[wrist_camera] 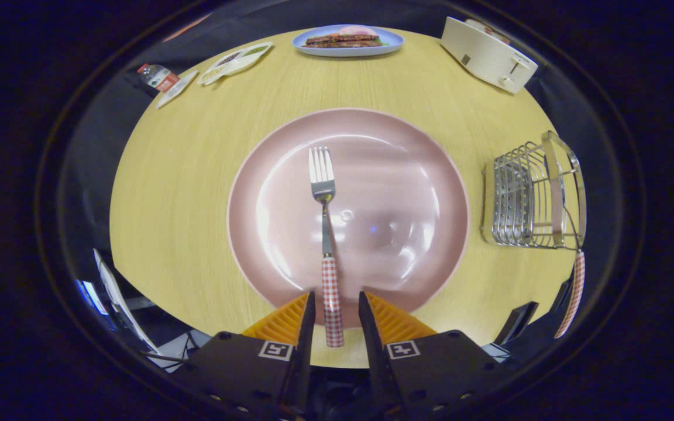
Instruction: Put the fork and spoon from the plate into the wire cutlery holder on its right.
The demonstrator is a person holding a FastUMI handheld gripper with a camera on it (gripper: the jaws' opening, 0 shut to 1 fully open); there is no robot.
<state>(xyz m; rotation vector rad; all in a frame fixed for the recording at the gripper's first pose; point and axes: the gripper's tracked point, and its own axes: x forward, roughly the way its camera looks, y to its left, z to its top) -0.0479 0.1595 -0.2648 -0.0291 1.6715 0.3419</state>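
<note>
I have the gripper [335, 313] fingers apart around the fork [324, 234] handle at the plate [419, 193] near rim; no readable writing.

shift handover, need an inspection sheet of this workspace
surface: round wooden table
job's things: fork on pink plate, checked handle toward the claw; wire cutlery holder right of plate; a checked handle hangs by the holder, likely the spoon
clutter: toaster, food plate, bottle, white trays
grippers: claw open, fingers astride the fork handle, not pressing
cables: nothing seen
surroundings: dark booth wall
</note>
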